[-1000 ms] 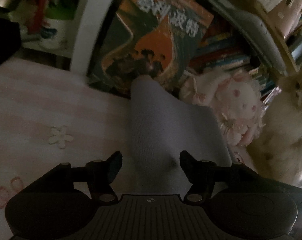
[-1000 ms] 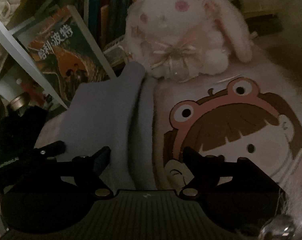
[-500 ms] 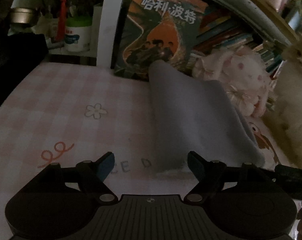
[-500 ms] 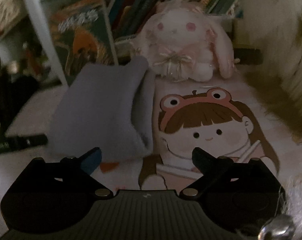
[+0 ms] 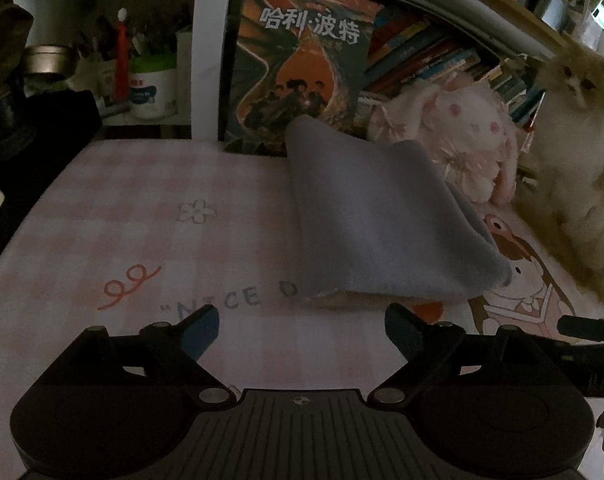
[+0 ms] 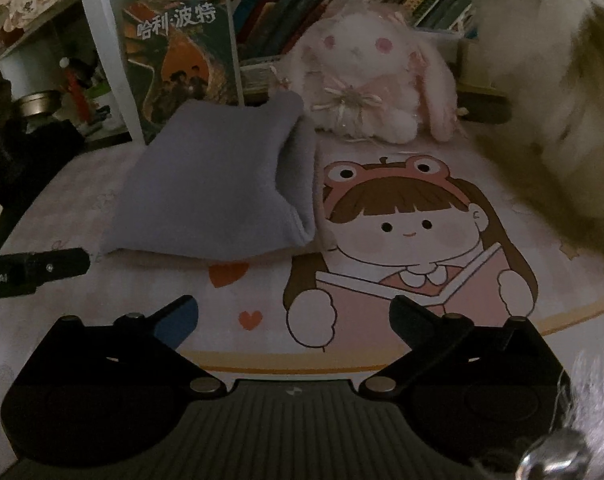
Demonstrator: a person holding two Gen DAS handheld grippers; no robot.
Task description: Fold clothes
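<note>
Left gripper (image 5: 302,322) spreading wider, nothing between the jaws; right gripper (image 6: 294,314) likewise opening, jaws bare. Both hover over the mat (image 5: 142,200), short of the cloth (image 5: 381,220). The cloth, grey-blue, lies folded into a thick pad, far end against the book (image 5: 302,72), beside the plush rabbit (image 6: 365,76); a cat (image 5: 581,140) sits at the right edge. Reads as release after a fold. The pad looks bulgy and its near edge uneven; next move likely calls for squaring that edge or one more fold, gripping through several layers.
</note>
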